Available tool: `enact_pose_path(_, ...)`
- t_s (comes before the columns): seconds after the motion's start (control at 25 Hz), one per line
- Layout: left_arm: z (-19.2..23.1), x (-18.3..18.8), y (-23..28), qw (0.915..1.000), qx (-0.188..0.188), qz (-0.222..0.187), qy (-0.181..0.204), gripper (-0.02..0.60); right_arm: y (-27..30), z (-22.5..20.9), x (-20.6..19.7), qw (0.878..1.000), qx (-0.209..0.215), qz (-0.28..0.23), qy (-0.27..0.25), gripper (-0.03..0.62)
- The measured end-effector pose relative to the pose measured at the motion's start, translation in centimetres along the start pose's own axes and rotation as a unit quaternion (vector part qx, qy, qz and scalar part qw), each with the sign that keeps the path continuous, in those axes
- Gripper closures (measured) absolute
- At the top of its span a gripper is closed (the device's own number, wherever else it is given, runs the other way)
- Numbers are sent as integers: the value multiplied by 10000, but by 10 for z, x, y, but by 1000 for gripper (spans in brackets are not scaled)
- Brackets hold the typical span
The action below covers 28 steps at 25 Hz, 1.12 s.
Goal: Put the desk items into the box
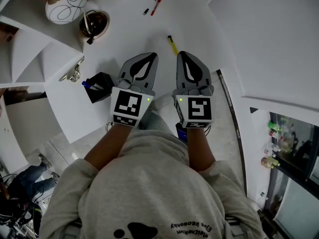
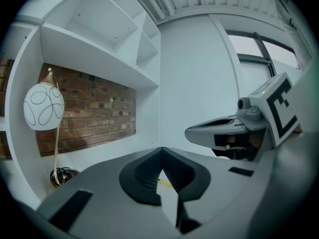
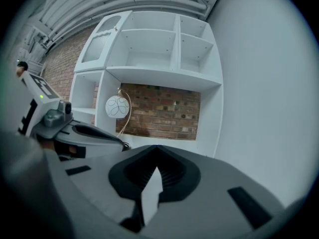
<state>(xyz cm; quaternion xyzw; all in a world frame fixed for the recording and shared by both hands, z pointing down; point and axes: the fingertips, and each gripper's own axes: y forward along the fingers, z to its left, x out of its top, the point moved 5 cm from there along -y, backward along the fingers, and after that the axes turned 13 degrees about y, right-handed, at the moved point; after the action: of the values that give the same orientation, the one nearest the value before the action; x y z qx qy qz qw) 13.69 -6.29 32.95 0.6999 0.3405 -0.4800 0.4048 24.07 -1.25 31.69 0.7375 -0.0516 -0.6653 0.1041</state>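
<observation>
In the head view both grippers hover side by side over the white desk [image 1: 124, 29], near its front edge. My left gripper [image 1: 151, 56] is shut with nothing in it, and so is my right gripper [image 1: 182, 54]. A yellow pen [image 1: 172, 45] lies just beyond and between their tips; it also shows as a sliver through the left jaws [image 2: 164, 182]. A red marker [image 1: 156, 5] and a small black item [image 1: 146, 11] lie farther back. A small black box [image 1: 101, 87] with a blue item [image 1: 86, 84] at its edge sits left of the left gripper.
A white globe lamp [image 1: 66, 4] and a dark round base [image 1: 93, 24] stand at the back left by white shelves [image 1: 30, 49]. A metal clip [image 1: 75, 74] lies near the box. A white wall [image 1: 269, 34] bounds the desk on the right.
</observation>
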Motion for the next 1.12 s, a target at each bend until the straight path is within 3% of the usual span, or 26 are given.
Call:
enact_pose_path(0.48, -4, -19, 42, 9997, -219, 52, 47, 577, 31, -31, -19, 9997, 58, 221, 69, 577)
enact_pose_path(1.12, -5, -59, 87, 9992, -225, 303, 122, 577, 67, -65, -68, 9981, 251, 555, 88, 576)
